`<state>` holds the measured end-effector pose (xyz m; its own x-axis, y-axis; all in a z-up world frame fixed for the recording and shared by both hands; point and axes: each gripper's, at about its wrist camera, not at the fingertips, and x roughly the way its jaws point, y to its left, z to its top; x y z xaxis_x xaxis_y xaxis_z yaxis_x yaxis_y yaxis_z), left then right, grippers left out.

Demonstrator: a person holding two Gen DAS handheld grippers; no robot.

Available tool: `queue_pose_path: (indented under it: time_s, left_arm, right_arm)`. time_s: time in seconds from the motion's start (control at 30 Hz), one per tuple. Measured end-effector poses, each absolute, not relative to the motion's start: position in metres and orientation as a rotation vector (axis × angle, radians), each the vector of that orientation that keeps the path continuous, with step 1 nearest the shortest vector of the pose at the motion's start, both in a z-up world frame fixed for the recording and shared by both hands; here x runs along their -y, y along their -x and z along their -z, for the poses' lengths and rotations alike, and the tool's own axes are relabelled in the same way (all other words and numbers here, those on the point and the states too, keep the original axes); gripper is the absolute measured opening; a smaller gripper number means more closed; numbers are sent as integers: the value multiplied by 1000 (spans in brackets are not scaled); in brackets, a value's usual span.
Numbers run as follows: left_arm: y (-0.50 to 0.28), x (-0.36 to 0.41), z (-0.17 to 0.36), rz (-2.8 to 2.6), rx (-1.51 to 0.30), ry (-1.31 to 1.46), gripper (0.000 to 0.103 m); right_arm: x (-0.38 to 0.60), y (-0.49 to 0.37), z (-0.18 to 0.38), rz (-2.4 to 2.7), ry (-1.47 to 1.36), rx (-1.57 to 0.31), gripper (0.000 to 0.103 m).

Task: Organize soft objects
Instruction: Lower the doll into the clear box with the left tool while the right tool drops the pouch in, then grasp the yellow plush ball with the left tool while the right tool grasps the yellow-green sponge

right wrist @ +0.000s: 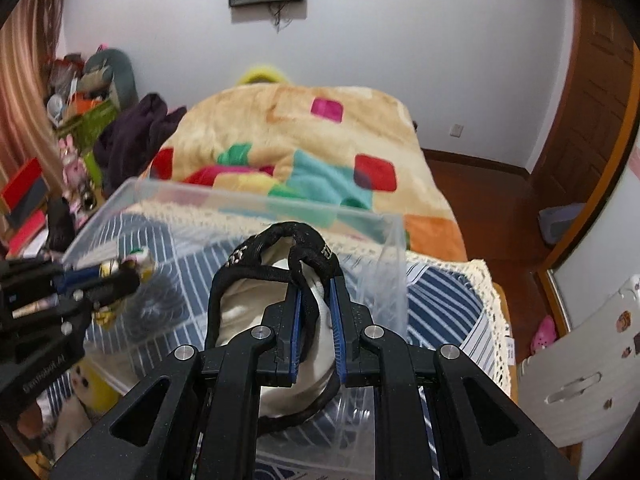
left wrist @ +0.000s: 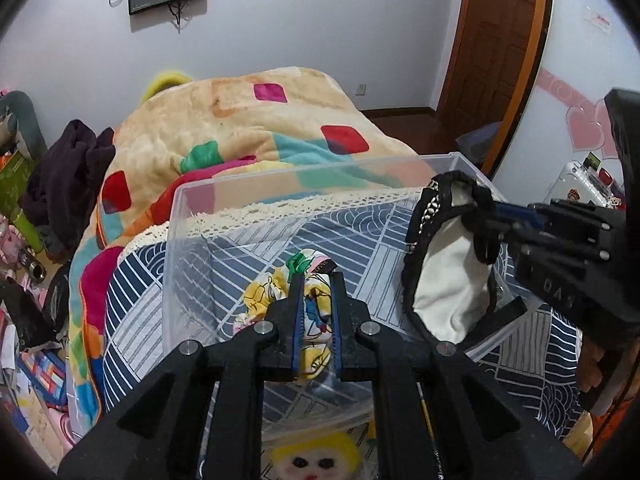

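A clear plastic bin [left wrist: 280, 184] stands on the striped bedspread; it also shows in the right wrist view [right wrist: 256, 200]. My left gripper [left wrist: 316, 280] is shut on a yellow, white and green patterned cloth [left wrist: 264, 292] and holds it over the bin; it also shows in the right wrist view [right wrist: 120, 272]. My right gripper [right wrist: 316, 292] is shut on a black-rimmed white cap [right wrist: 240, 312] and holds it over the bin's right side; the cap also shows in the left wrist view [left wrist: 448, 280].
A colourful fleece blanket [left wrist: 248, 120] lies piled behind the bin. A dark garment [left wrist: 68, 176] sits at the bed's left edge. A doll [left wrist: 316, 460] lies below the bin. Clutter fills the floor on the left. A white suitcase [right wrist: 588, 368] stands at the right.
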<state>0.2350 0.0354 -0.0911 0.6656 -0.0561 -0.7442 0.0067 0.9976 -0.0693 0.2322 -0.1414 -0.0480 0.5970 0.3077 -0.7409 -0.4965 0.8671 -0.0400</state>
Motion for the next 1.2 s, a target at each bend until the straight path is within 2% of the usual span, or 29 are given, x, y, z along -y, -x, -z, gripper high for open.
queue_pose_path:
  time_s: [0.3,0.37,0.43,0.6,0.63,0.7,0.77,0.8,0.83,1.2]
  left_arm:
    - [-223,-35,83,89,-829,103,29]
    - [-219,-34,78,93,-816,99,33]
    - [-214,-34,72,93,-794,93,36]
    - [-196,-41,51,72,-724,103,53]
    - [-192,-43,47,72,-712,108,55]
    - [-183,-49,40,64,-680,120,78]
    - [-174,-53,34,47,-645,129,85]
    - [-168,-56,32,42,-633,130,90]
    - [-165,-57,31,35,-628,130,91]
    - [-141,-63,67,29,-708,129,91]
  right_arm:
    - [150,-227,46,-517,253,-853,20]
    - [150,-224,43,-520,256,-838,26]
    - [150,-220,39,-517,260,-817,38]
    - [153,-207,20,-536,237,-753,45]
    - [153,-204,16,-538,230,-739,51]
    - [156,-195,6,-536,219,-694,60]
    - [157,-187,-1,-540,210,-656,72]
    - [158,-183,-4,-541,205,-637,81]
    - [159,-180,-5,-539,203,-623,85]
    - [156,-154,16,-585,174,-629,85]
